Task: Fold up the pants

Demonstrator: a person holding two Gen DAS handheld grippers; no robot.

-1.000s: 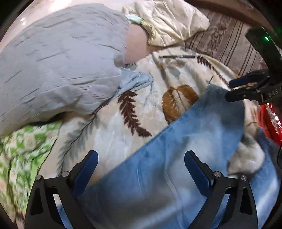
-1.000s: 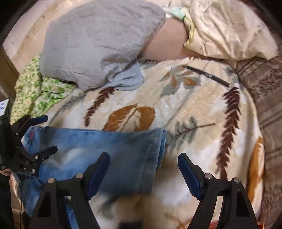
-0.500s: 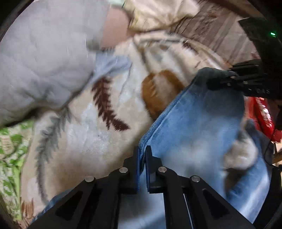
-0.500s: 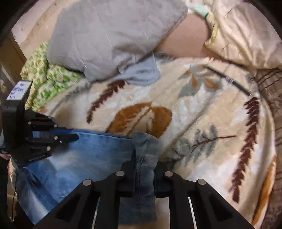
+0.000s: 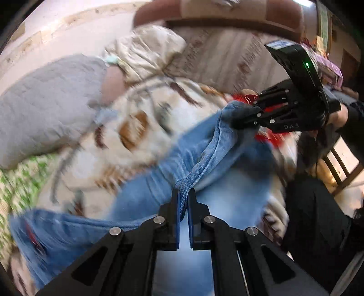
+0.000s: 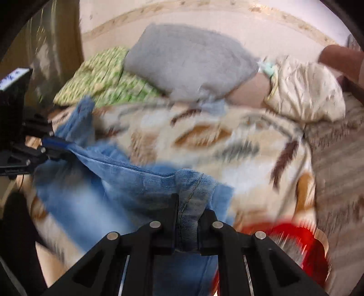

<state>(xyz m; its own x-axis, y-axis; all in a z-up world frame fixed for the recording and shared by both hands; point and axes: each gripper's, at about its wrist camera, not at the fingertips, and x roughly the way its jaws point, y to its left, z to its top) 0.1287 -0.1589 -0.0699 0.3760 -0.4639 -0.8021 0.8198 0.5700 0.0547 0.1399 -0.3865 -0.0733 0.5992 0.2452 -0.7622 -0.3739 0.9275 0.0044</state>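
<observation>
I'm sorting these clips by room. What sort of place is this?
Most likely a bedroom: the jeans lie on a bed with a leaf-print blanket, a grey pillow and a headboard.

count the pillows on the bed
2: a grey pillow at the back left on the green cloth, and a cream pillow to its right. Blur or the lifted jeans may hide others.
</observation>
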